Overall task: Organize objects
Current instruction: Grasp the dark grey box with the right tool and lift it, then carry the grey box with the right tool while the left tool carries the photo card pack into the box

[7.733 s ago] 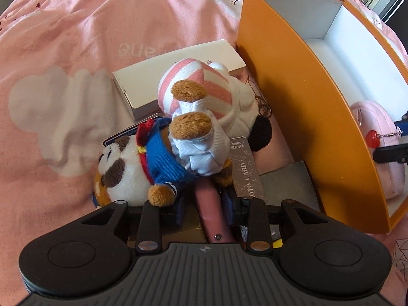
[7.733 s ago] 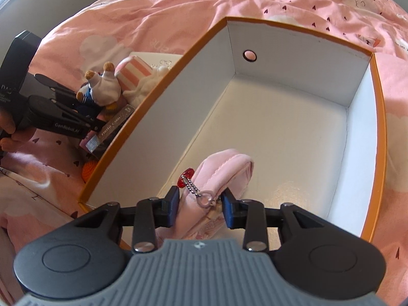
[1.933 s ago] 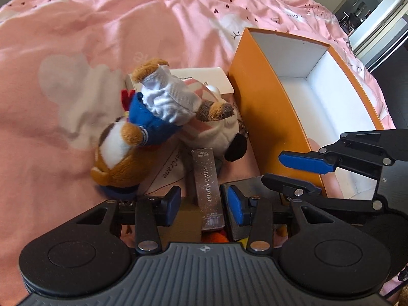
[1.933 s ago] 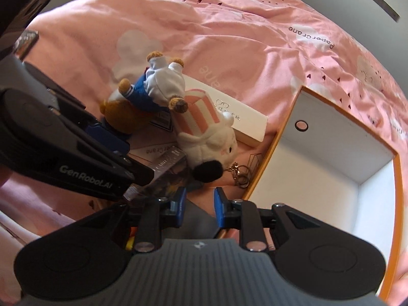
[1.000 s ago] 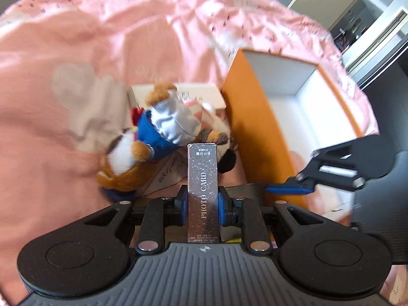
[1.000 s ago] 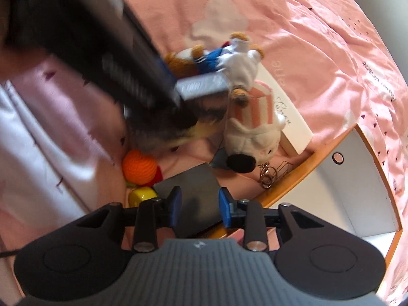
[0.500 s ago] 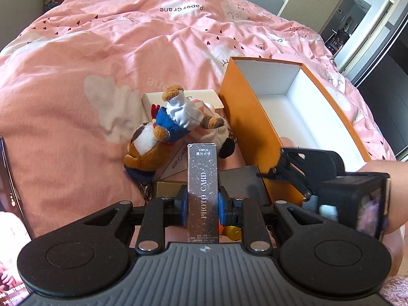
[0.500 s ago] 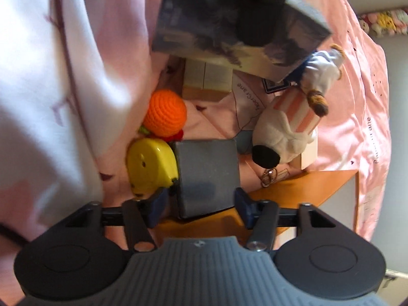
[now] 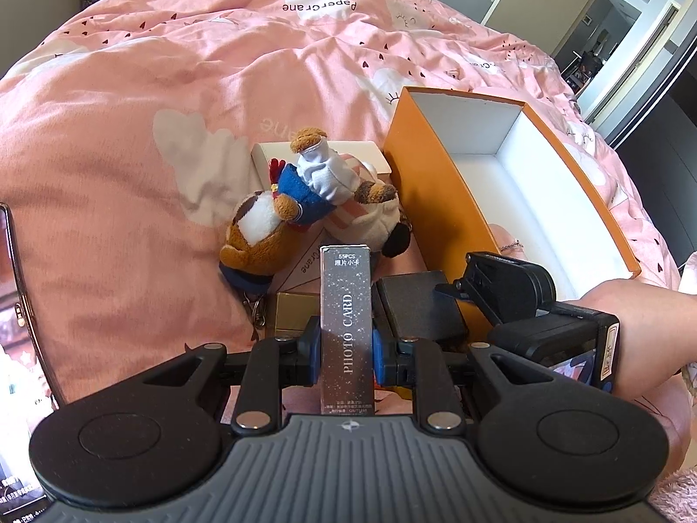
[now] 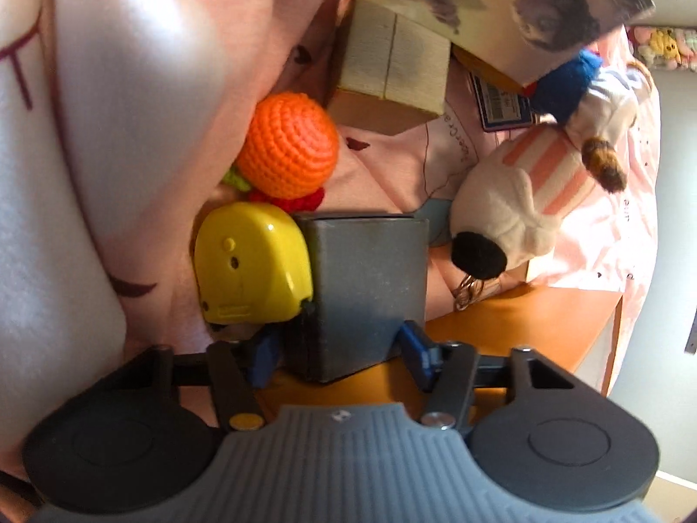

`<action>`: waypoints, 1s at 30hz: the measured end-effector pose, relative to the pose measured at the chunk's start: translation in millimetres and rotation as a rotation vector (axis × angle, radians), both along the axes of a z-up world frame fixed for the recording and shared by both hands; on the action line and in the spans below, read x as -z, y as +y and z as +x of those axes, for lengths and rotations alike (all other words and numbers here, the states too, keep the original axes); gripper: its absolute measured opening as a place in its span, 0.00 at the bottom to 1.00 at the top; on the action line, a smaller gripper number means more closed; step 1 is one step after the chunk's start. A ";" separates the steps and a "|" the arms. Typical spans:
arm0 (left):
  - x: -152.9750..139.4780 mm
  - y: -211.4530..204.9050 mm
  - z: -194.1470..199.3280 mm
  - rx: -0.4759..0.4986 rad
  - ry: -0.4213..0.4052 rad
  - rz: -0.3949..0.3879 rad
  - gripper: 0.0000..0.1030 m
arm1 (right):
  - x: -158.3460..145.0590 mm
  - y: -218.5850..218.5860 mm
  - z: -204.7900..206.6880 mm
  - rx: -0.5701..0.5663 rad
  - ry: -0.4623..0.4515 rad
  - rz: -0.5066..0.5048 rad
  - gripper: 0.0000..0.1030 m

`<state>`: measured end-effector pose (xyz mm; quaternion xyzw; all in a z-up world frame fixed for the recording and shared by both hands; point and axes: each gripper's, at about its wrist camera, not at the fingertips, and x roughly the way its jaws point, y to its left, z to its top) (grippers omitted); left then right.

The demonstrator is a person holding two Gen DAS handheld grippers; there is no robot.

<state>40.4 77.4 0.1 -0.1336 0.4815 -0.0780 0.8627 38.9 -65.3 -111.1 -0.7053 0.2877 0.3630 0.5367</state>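
My left gripper point(image 9: 344, 359) is shut on a silver "PHOTO CARD" box point(image 9: 346, 327) and holds it up above the bed. My right gripper point(image 10: 340, 357) is open, its jaws on either side of a dark grey box point(image 10: 366, 287) that lies by the orange storage box point(image 9: 429, 174); whether the pads touch it I cannot tell. The grey box also shows in the left wrist view point(image 9: 418, 305), with the right gripper body over it. The orange box is open with a white inside, and something pink lies in it.
A yellow tape measure point(image 10: 250, 268) and an orange crochet ball point(image 10: 287, 146) lie left of the grey box. A brown plush in blue point(image 9: 279, 222), a striped white plush point(image 10: 514, 200), a white flat box point(image 9: 322, 150) and a gold box point(image 9: 296, 311) lie nearby on the pink bedspread.
My left gripper closed on the photo card box and lifted it. My right gripper came down over the grey box, and its jaws now straddle it more closely.
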 end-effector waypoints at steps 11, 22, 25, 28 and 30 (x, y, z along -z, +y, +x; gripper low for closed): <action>0.6 7.0 1.1 -0.049 0.013 -0.031 0.24 | -59.2 4.1 10.3 0.118 0.073 0.199 0.39; 1.4 25.3 3.0 -0.166 0.011 -0.041 0.24 | -128.2 5.0 54.6 0.593 0.427 0.654 0.36; 7.6 29.7 6.1 -0.176 0.034 -0.054 0.24 | -119.7 1.9 64.3 0.690 0.440 0.681 0.36; 13.3 31.3 9.4 -0.179 0.054 -0.063 0.24 | -114.9 -0.5 69.7 0.737 0.473 0.650 0.36; 16.3 32.1 11.7 -0.183 0.063 -0.068 0.24 | -105.0 3.6 81.0 0.741 0.493 0.614 0.37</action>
